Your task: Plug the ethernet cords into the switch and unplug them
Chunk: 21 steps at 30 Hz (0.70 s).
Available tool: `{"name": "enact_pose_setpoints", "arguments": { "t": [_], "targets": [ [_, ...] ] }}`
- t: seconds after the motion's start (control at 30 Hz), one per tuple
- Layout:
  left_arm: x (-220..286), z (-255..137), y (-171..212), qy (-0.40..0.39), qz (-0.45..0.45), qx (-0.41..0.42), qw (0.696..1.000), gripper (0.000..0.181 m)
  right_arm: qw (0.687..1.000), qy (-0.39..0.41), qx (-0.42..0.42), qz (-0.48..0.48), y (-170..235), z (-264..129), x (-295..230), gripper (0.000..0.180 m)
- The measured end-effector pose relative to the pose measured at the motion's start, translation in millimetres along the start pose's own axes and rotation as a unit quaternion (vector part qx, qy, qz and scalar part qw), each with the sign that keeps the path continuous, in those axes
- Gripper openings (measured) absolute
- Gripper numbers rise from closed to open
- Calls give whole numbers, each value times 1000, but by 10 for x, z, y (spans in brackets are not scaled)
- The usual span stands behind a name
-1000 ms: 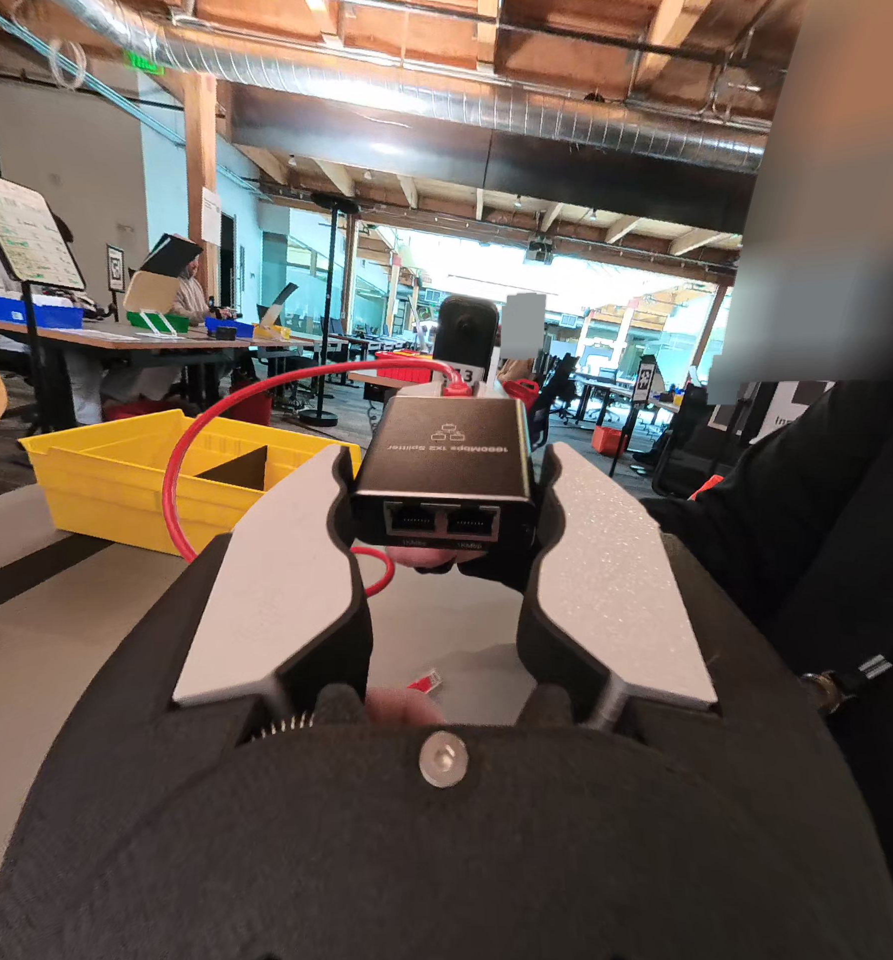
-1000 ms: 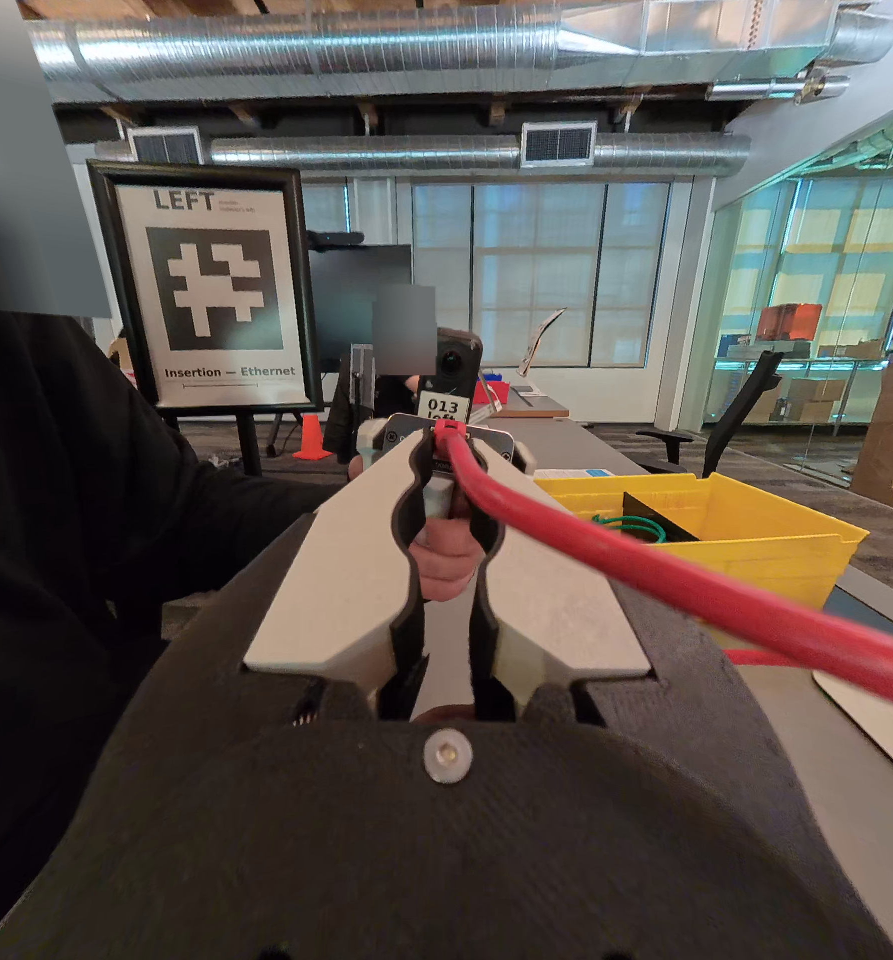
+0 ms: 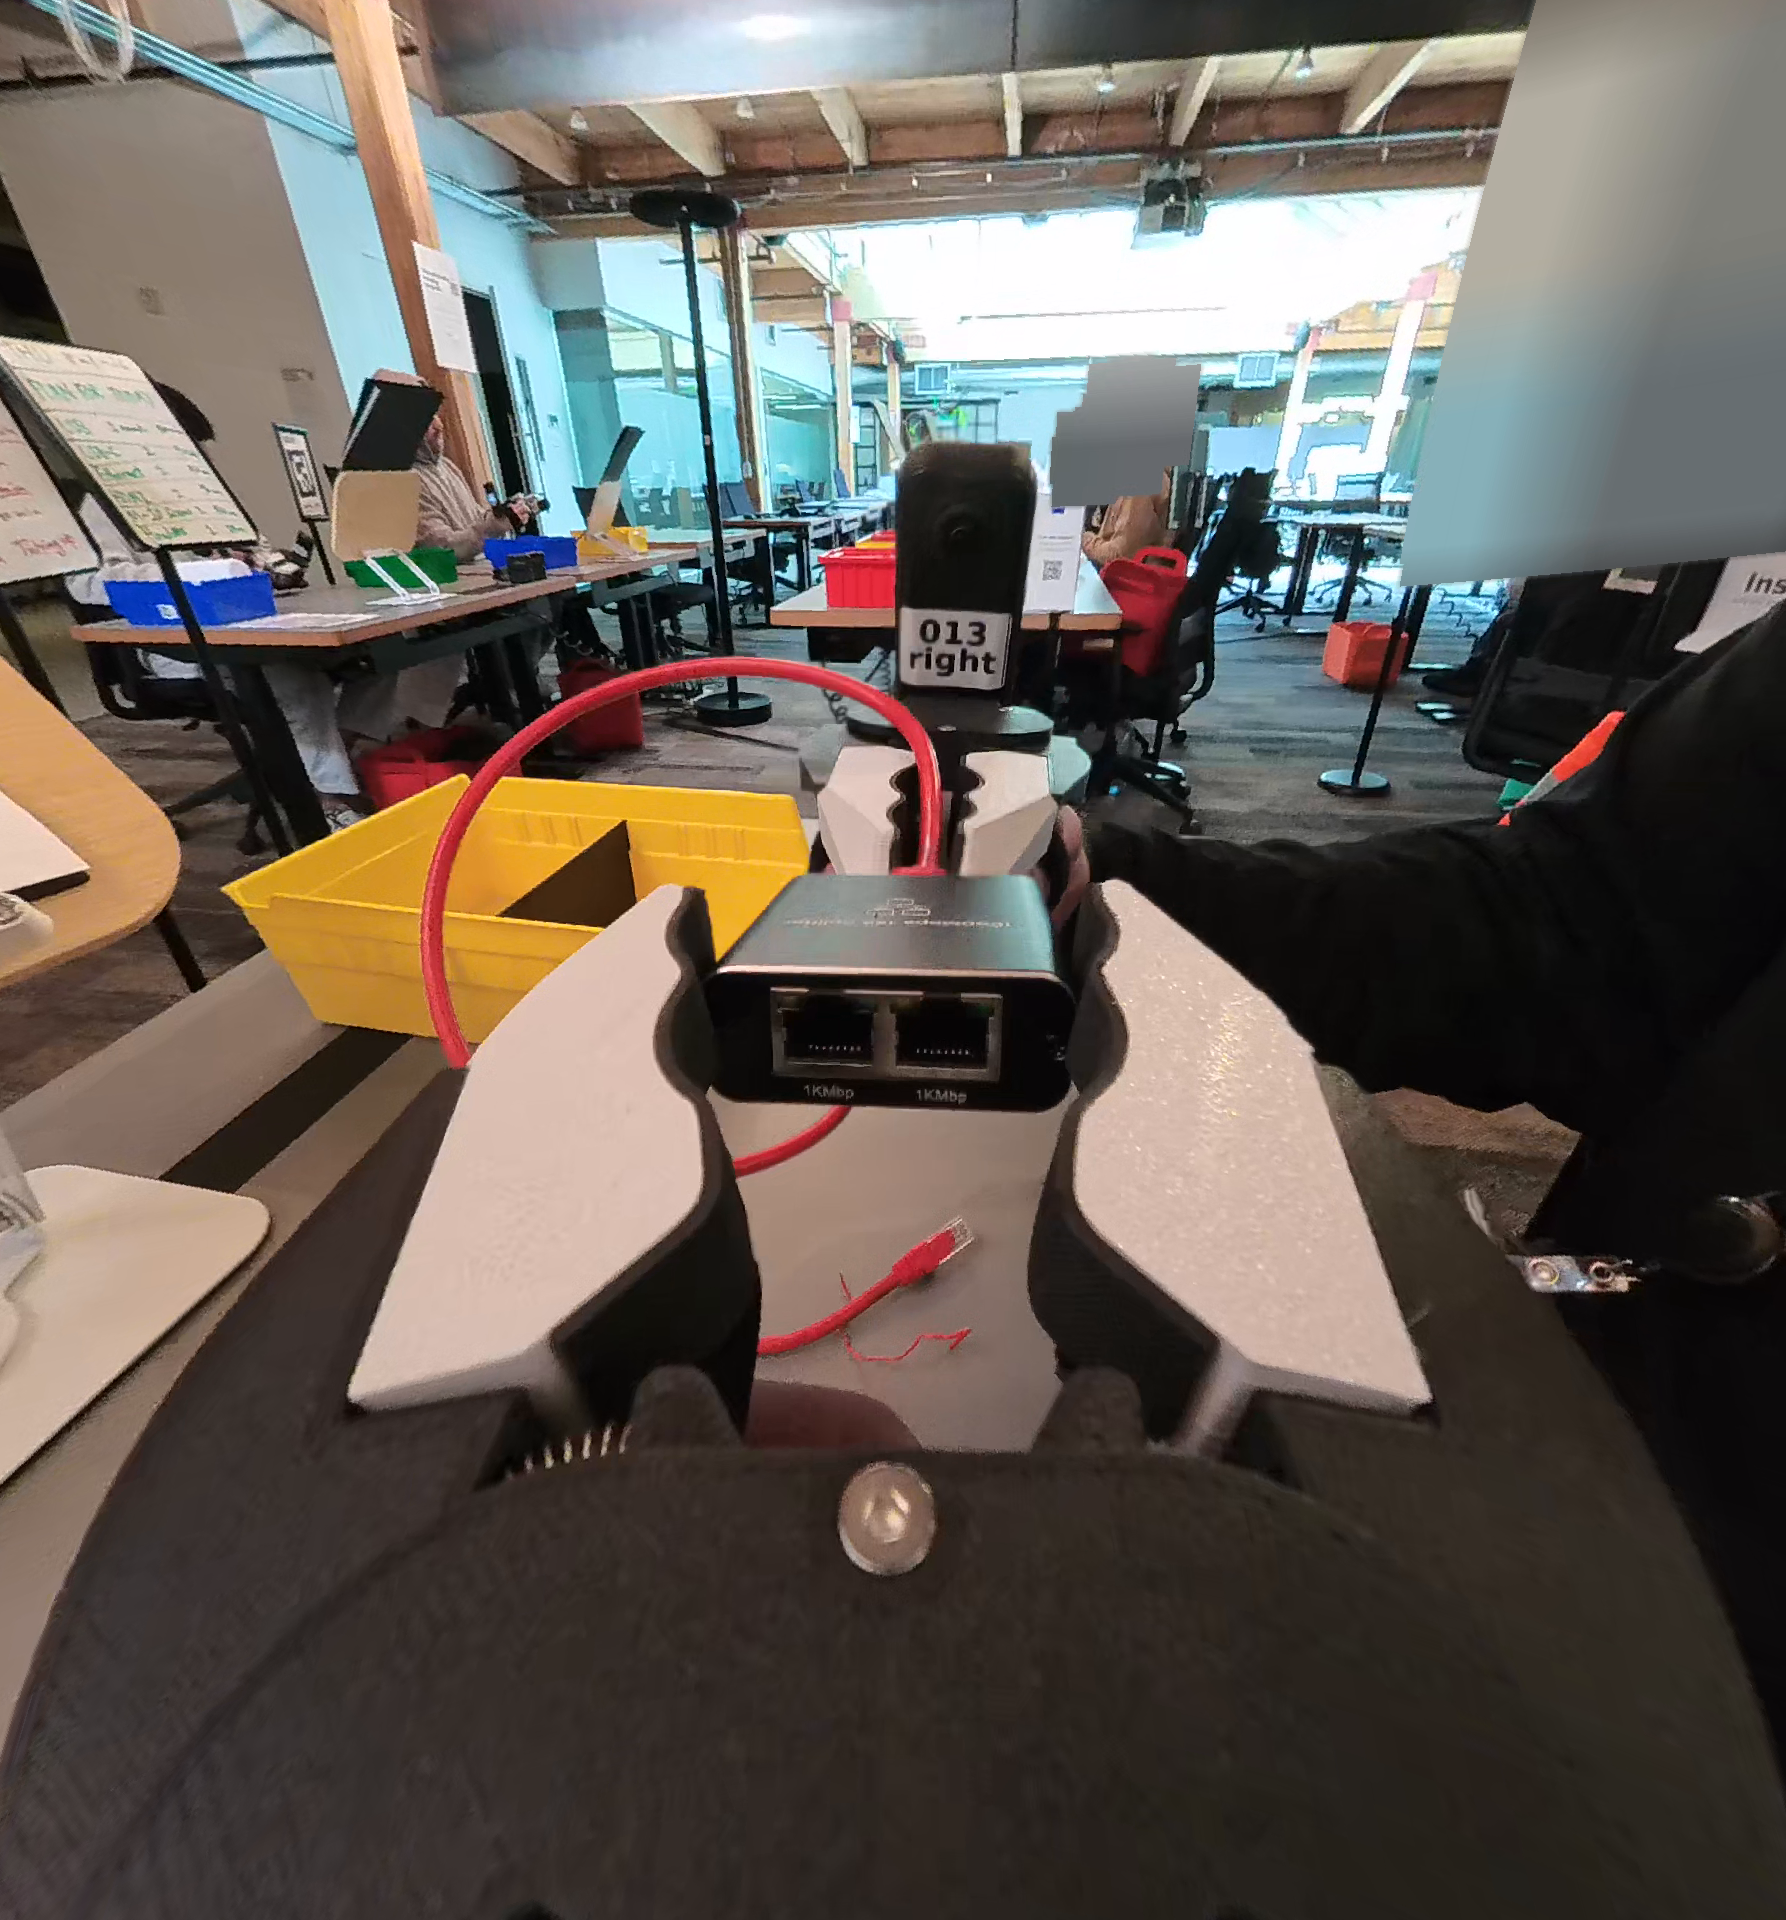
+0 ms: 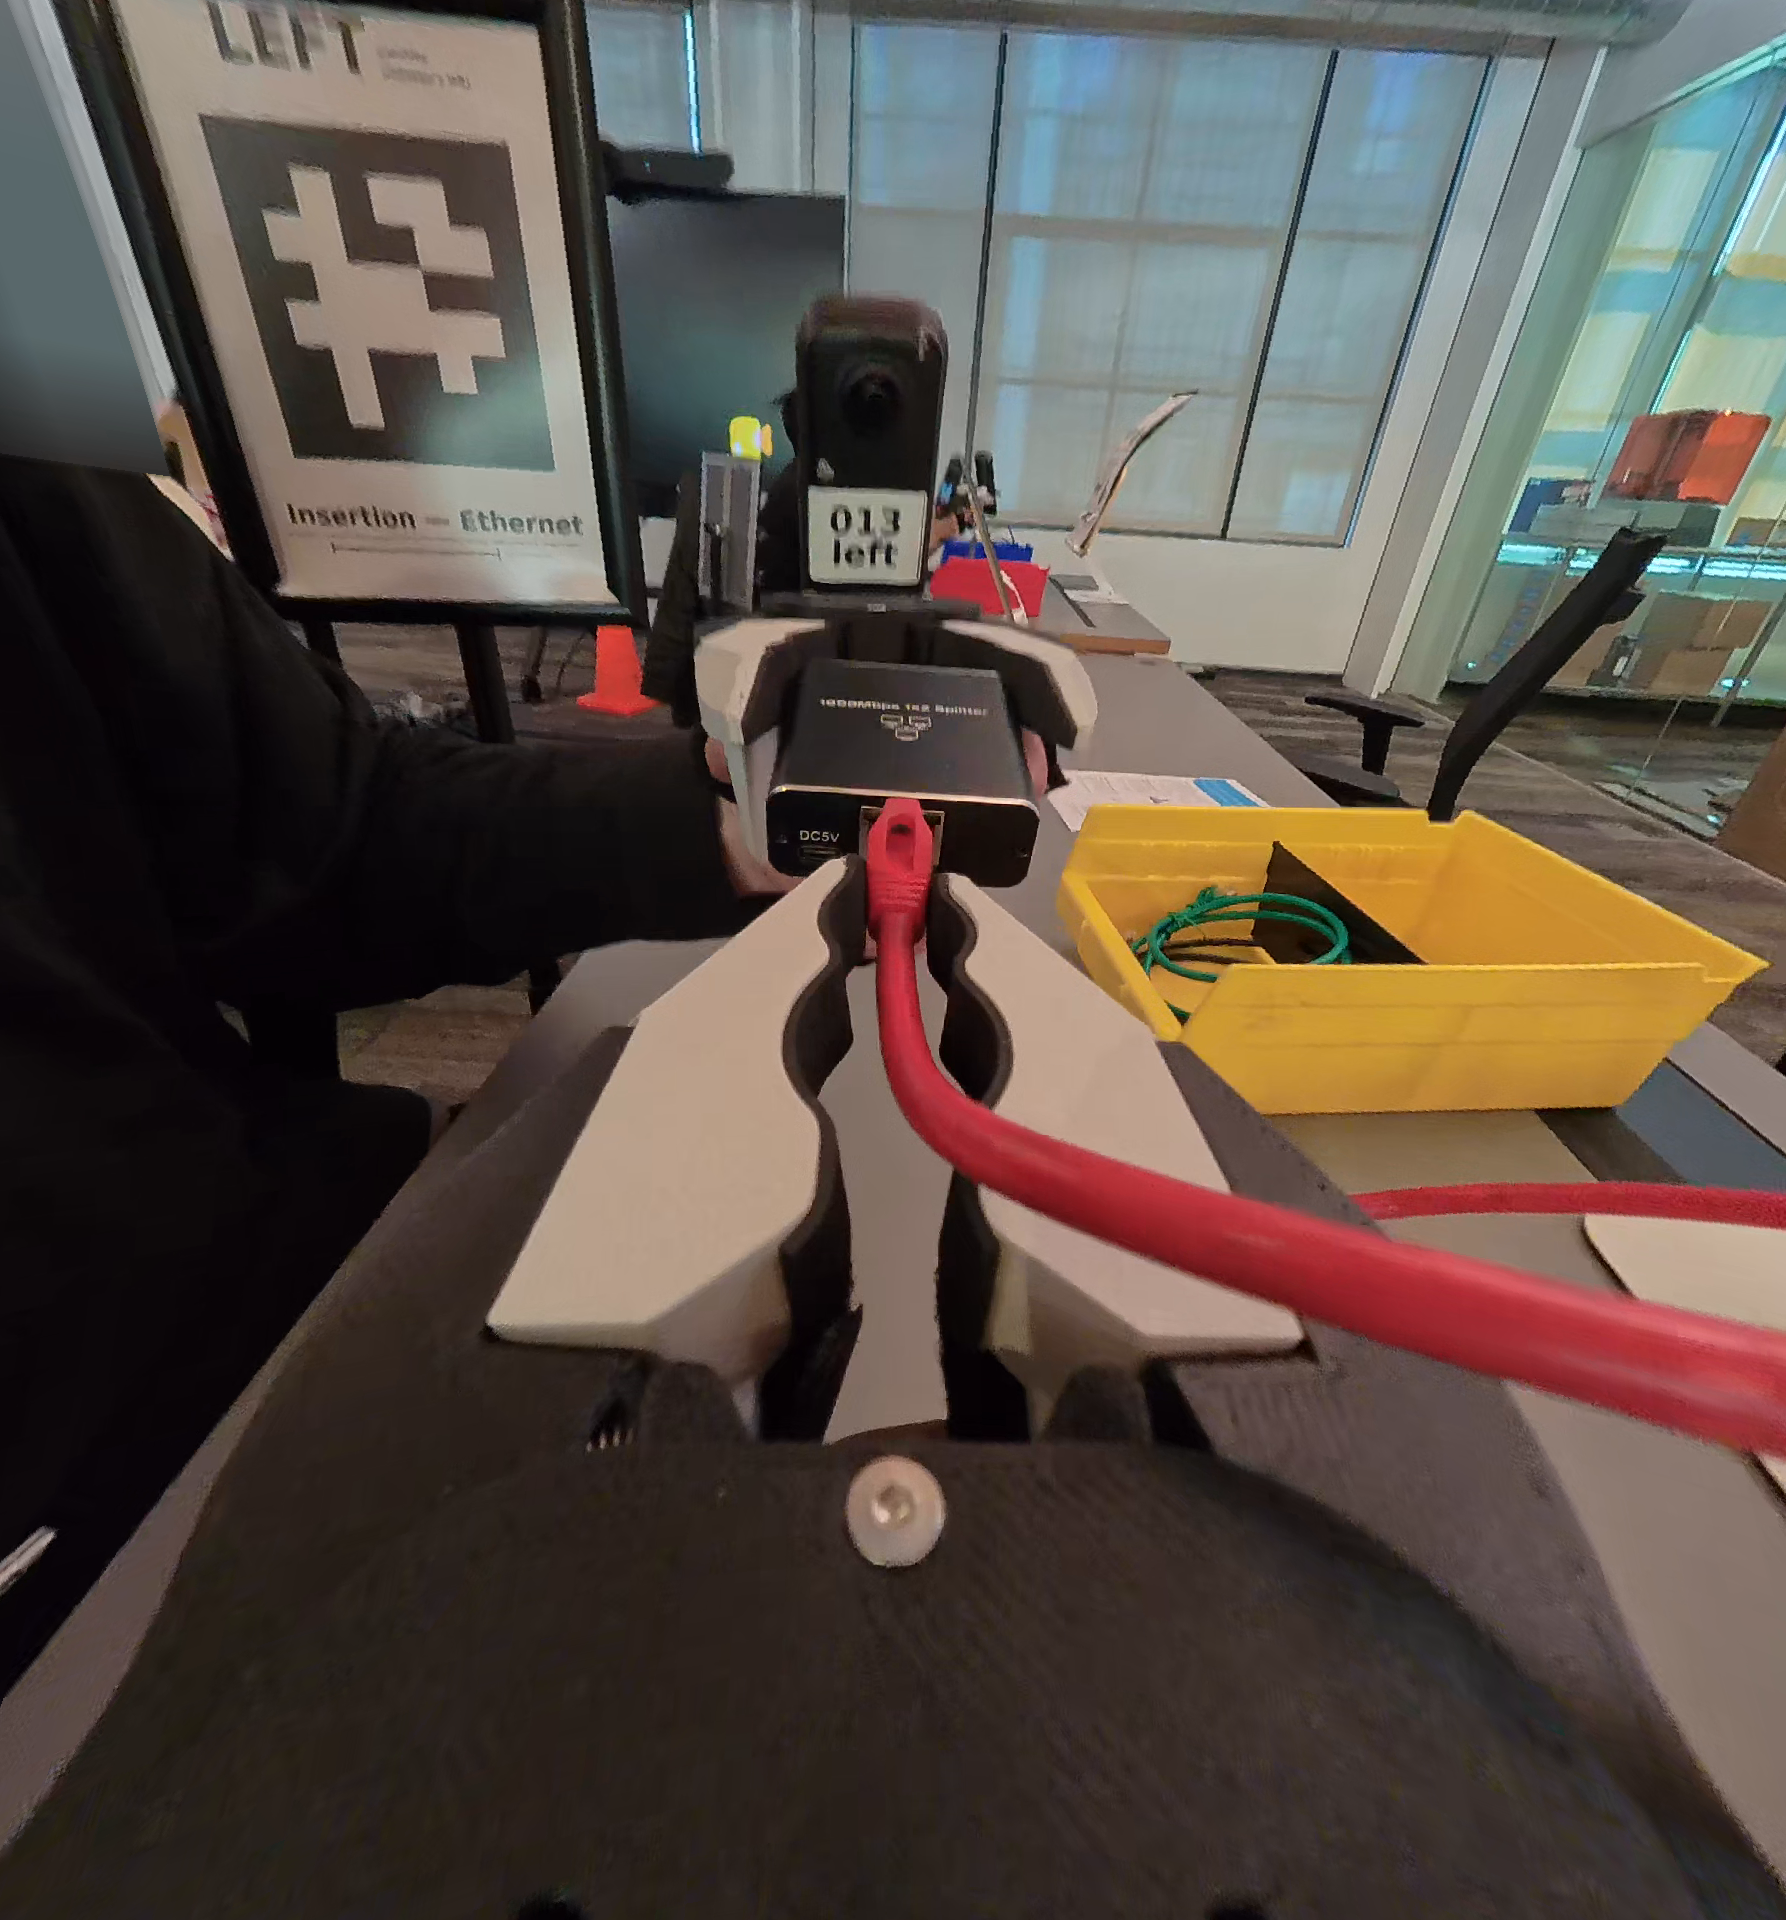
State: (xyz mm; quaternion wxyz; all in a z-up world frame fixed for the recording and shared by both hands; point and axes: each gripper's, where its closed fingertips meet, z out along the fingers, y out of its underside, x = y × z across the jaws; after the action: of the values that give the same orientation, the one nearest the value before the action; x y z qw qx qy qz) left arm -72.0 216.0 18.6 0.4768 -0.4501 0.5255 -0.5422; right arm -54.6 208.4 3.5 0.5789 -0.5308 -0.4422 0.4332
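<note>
My left gripper (image 3: 894,920) is shut on the black switch (image 3: 889,997) and holds it above the table. The switch's two near ports face the left wrist camera and are empty. A red ethernet cable (image 3: 442,935) is plugged into its far side. My right gripper (image 3: 933,821) is behind the switch, shut on that cable. In the right wrist view my right gripper (image 4: 894,894) clamps the red cable (image 4: 1076,1153) just behind the plug, which sits in the switch (image 4: 904,727). The left gripper (image 4: 899,675) grips the switch's sides. The cable's free plug (image 3: 936,1247) lies on the table.
A yellow bin (image 4: 1440,1018) stands on the table beside the grippers and holds a green cable (image 4: 1242,914); it also shows in the left wrist view (image 3: 349,935). A white stand base (image 3: 89,1299) lies at the table's left. The person's black sleeve (image 3: 1491,935) reaches in from the right.
Both views have tilted down toward the table. The switch and the red plug in its port now show clear of my right fingertips. Both grips are unchanged.
</note>
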Motion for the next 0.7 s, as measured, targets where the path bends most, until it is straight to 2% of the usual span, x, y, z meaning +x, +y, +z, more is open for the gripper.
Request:
{"name": "enact_pose_setpoints", "arguments": {
  "t": [0.17,0.3,0.43,0.53,0.6,0.63,0.7],
  "targets": [
    [-54,-7,1,-6,-3,-3,1000,65,1000,23,17,-13,-107,-2,59,10],
    [-213,-50,149,0,-95,24,995,64,997,65,15,-41,-159,-27,146,9],
    [-375,-79,312,28,-247,78,965,69,986,132,0,-106,-290,-184,262,9],
    [-365,4,213,42,-284,128,949,71,964,176,-73,-183,-178,-163,326,9],
    [-406,104,204,18,-295,139,945,76,950,196,-97,-222,-101,-64,349,9],
    [-452,121,216,1,-300,146,943,75,945,205,-94,-237,-97,-19,355,9],
    [-592,40,210,-26,-323,184,928,50,935,219,-98,-261,-78,41,362,9]
  ]
}}
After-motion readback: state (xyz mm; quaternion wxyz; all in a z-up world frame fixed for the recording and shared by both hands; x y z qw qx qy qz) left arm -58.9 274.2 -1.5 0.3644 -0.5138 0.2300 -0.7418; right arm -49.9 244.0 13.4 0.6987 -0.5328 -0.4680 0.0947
